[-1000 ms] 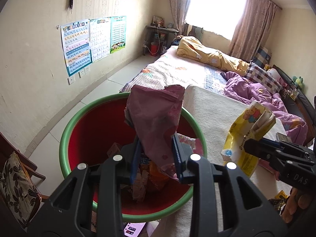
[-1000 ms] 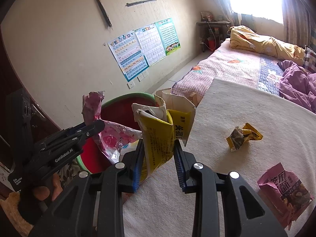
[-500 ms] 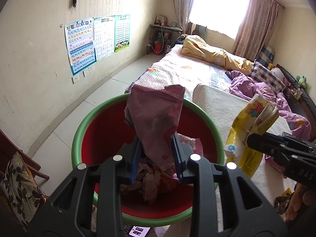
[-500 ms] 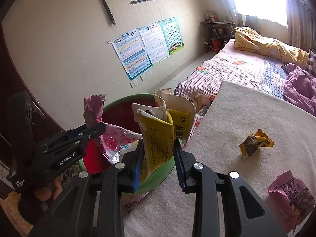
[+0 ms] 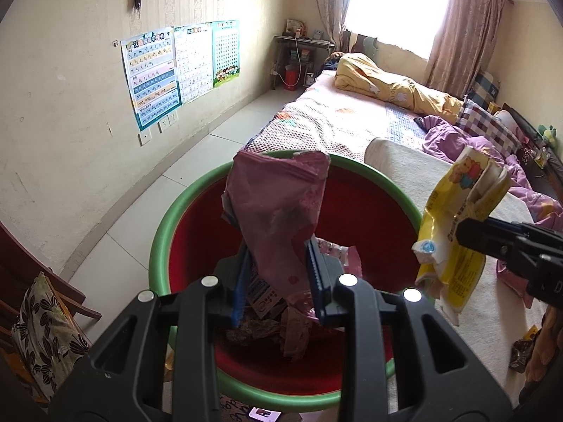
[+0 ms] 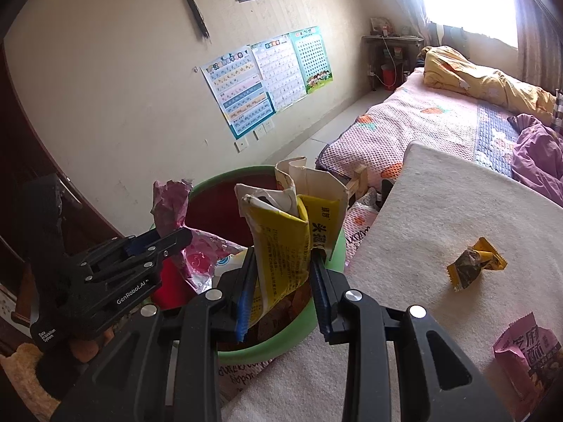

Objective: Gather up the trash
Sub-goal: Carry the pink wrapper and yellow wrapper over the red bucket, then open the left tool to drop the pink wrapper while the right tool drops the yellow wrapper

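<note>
Cream walls carry three charts, and a bright curtained window stands at the far end of the bedroom. Below it a bed with a pink patterned cover holds a yellow quilt and a purple one. Nearer lies a table under a cream cloth, with a yellow wrapper and a pink packet lying on it, well apart. Just beside the table's edge, on the tiled floor, stands a red bin with a green rim, crumpled trash already in its bottom. The left gripper hangs over the bin, its fingers clamped on a pink bag that sticks up between them. The right gripper is at the bin's rim on the table side, fingers clamped on a yellow carton. A patterned cushion rests on a chair at the left.
</note>
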A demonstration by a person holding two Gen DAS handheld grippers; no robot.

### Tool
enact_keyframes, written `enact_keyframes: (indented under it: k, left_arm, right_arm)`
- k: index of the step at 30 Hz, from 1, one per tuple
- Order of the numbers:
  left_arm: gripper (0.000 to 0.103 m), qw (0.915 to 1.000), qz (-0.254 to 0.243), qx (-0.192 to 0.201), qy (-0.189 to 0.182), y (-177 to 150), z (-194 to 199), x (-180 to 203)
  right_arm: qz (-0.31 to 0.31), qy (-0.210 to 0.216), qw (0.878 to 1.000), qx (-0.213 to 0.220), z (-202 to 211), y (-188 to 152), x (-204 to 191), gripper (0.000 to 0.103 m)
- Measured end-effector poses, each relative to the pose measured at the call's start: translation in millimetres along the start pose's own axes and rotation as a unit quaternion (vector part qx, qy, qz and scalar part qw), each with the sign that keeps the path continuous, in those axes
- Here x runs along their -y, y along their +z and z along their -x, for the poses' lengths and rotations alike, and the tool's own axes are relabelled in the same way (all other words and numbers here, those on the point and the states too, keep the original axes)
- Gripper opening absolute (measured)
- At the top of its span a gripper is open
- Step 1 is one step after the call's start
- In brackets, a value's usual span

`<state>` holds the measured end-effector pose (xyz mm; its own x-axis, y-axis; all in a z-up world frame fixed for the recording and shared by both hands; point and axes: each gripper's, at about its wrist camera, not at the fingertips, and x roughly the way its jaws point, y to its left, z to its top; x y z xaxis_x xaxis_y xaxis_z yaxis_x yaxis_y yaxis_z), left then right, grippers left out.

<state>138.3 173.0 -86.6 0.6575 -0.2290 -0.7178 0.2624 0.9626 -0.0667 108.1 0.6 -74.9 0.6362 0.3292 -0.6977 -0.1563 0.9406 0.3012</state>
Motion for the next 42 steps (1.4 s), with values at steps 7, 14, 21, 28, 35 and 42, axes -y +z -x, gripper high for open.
enact_keyframes:
  k: [7,14,21,28,35,42]
  left_arm:
    - [0.028,1.0000,-0.002,-0.005,0.005,3,-4,-6]
    - [0.028,0.9998,-0.016,-0.013,0.005,15,-15,-11]
    - [0.029,0.9999,-0.006,-0.015,-0.001,15,-23,-14]
    - [0.029,0.9998,-0.005,-0.021,-0.002,13,-27,-13]
    - [0.051,0.9998,-0.003,-0.016,0.008,15,-29,-14]
    - [0.060,0.9995,0.010,-0.014,0.026,13,-24,-16]
  right_arm:
    - [0.012,-0.001,1.000,0.000,-7,6,-4,0.029]
    - [0.036,-0.019,0.999,0.005,-6,7,-9,0.029]
    - [0.046,-0.030,0.998,-0.017,-19,8,-11,0.029]
    - [0.050,-0.021,0.998,-0.017,-26,13,-13,0.029]
    - [0.053,-0.013,0.998,-0.014,-28,16,-13,0.036]
    - [0.052,-0.001,0.999,-0.003,-20,20,-12,0.047]
